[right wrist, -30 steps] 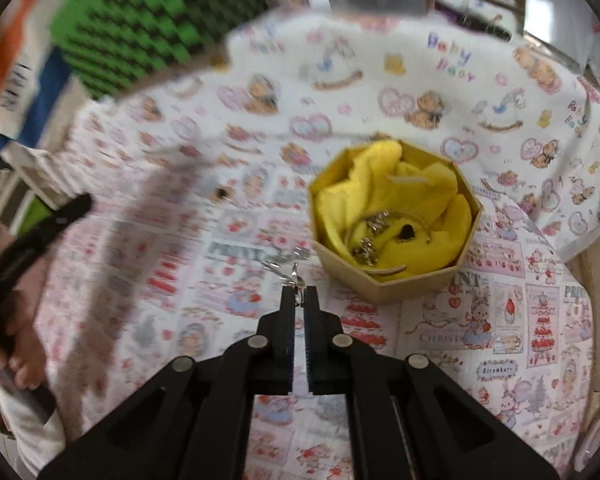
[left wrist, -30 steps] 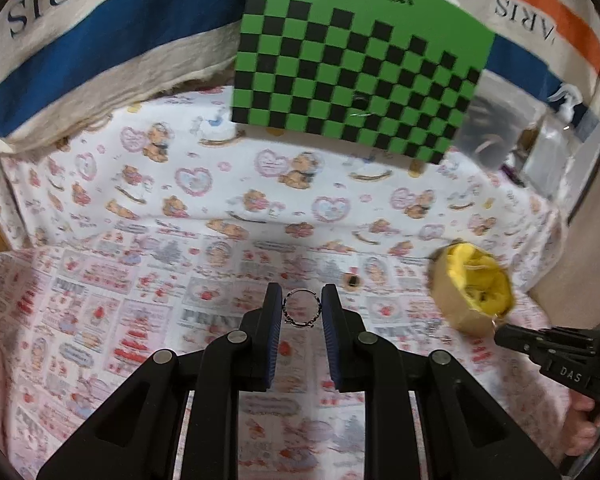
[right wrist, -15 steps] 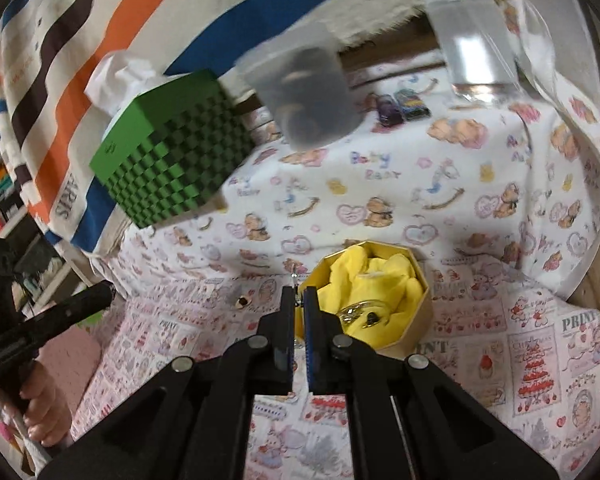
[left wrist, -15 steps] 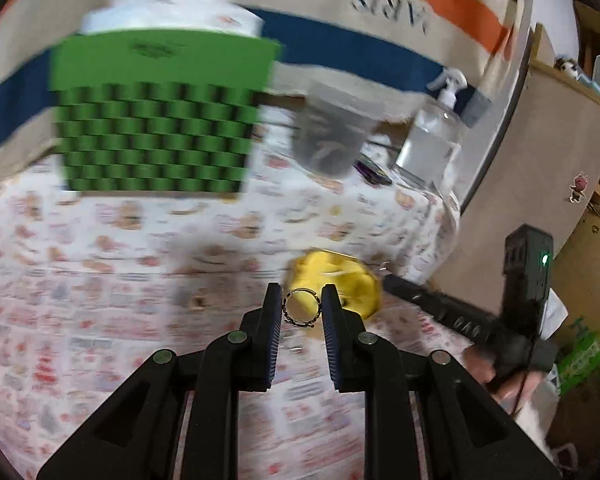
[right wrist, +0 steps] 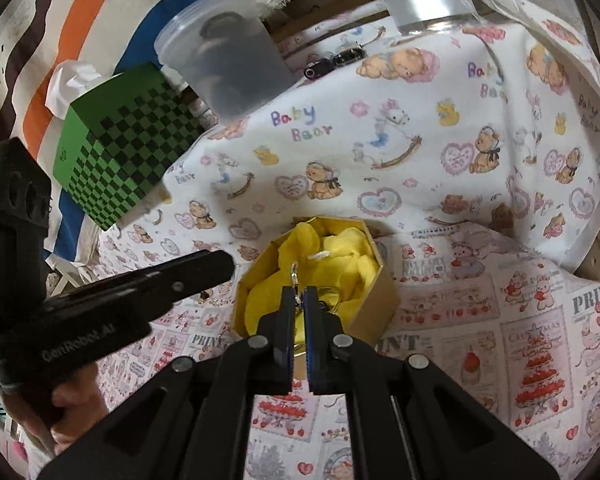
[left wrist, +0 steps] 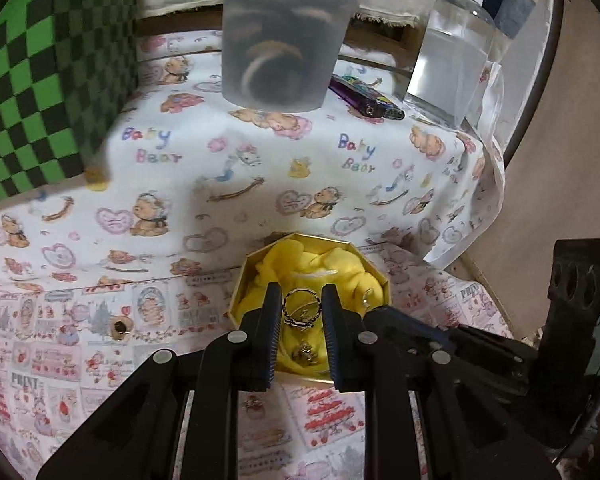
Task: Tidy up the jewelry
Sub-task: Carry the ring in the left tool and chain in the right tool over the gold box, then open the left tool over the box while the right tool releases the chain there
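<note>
Bear-print cloth covers the table, with a gold box (left wrist: 380, 276) of yellow tissue as the landmark. Left wrist view: the left gripper (left wrist: 302, 312) pinches a ring (left wrist: 301, 307) by its rim, hovering directly over the box; a second ring (left wrist: 119, 328) lies on the cloth well left of the box. Right wrist view: the right gripper (right wrist: 296, 304), pads nearly pressed together, pinches a small clasp (right wrist: 295, 271) above the box's near side. Both pieces seem ready to drop straight down; neither hand looks clearly nearer.
</note>
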Motion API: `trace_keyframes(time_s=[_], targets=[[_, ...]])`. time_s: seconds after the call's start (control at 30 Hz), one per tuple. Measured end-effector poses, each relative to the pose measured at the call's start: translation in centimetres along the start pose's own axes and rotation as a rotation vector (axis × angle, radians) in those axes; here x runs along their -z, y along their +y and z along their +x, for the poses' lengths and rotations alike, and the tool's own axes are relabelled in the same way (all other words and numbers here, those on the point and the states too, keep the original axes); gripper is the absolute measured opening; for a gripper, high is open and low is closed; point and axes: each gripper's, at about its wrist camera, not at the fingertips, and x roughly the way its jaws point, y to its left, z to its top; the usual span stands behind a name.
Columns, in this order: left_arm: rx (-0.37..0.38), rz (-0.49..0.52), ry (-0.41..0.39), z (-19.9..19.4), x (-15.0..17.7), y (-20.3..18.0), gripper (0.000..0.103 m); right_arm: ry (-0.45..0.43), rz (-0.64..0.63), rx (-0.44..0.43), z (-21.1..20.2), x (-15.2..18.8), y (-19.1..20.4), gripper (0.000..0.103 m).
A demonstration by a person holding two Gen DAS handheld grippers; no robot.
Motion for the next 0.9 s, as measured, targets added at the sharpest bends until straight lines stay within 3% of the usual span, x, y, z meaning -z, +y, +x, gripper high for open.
trace_keyframes(time_s=[0.23,0.33,0.43,0.53,0.6,0.73,0.8,0.9], targets=[[-0.005,-0.001,-0.009,-0.1,-0.3,0.4,0.019,-0.018,0.016,0.002,-0.2,0.0,-0.2,0.004],[0.013,-0.015,-0.034,-0.9,-0.5,1.1,0.022,-0.007,0.020,-0.005,-0.1,0.0,-0.2,0.004],[-0.019,0.002,-0.076,-2.3,-0.2,1.5,0.028,-0.015,0.009,-0.001,-0.4,0.0,0.1,0.005],[-0.032,0.015,-0.106,-4.0,0.4,2.4,0.033,-0.032,0.003,-0.012,-0.9,-0.1,0.3,0.017],[-0.017,0.000,-0.117,-5.2,1.0,3.4,0.035,-0.045,0.004,-0.012,-1.4,-0.1,0.5,0.017],[-0.096,0.026,-0.173,-7.4,3.0,5.7,0.039,-0.083,0.015,-0.028,-2.6,0.0,0.8,0.034],[-0.146,0.018,-0.193,-8.2,4.1,7.4,0.040,-0.091,-0.003,-0.020,-2.8,0.2,1.4,0.038],[-0.161,-0.023,-0.216,-9.0,5.7,9.8,0.045,-0.106,-0.039,0.000,-3.0,0.5,2.5,0.052]])
